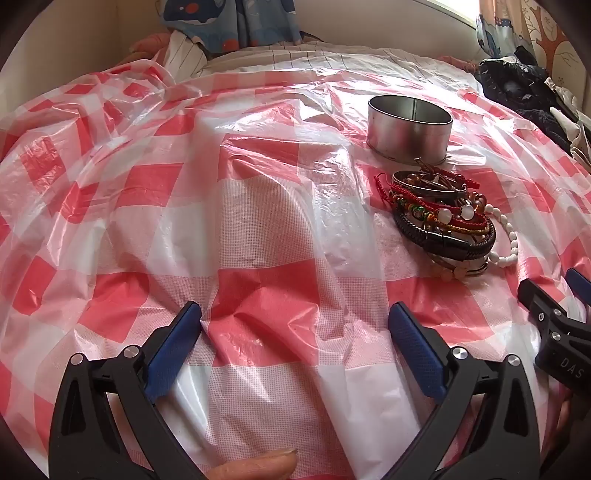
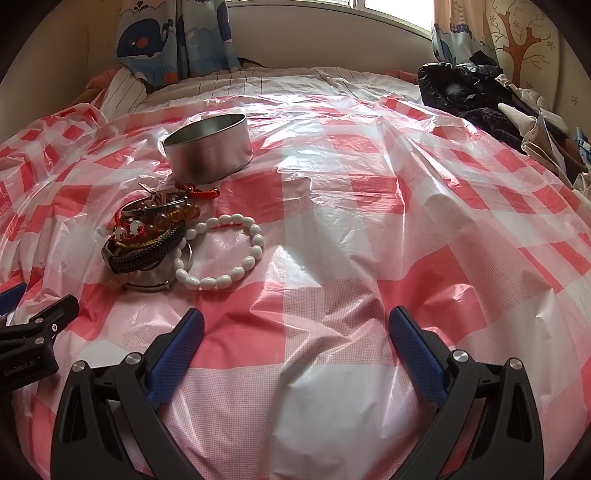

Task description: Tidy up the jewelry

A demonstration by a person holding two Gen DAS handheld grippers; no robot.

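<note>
A pile of bracelets lies on the red-and-white checked plastic sheet, with red cord, amber bead and black braided ones stacked together. A white bead bracelet rests flat against the pile's right side. Just behind the pile stands an empty round metal tin, also in the right wrist view. My left gripper hangs open over bare sheet, left of and nearer than the pile. My right gripper is open too, right of and nearer than the bracelets. Nothing sits between either pair of fingers.
Dark clothing and pale fabric lie heaped at the far right of the bed. Whale-print curtains hang at the back under a window. A striped sheet shows beyond the plastic. A fingertip shows at the bottom edge.
</note>
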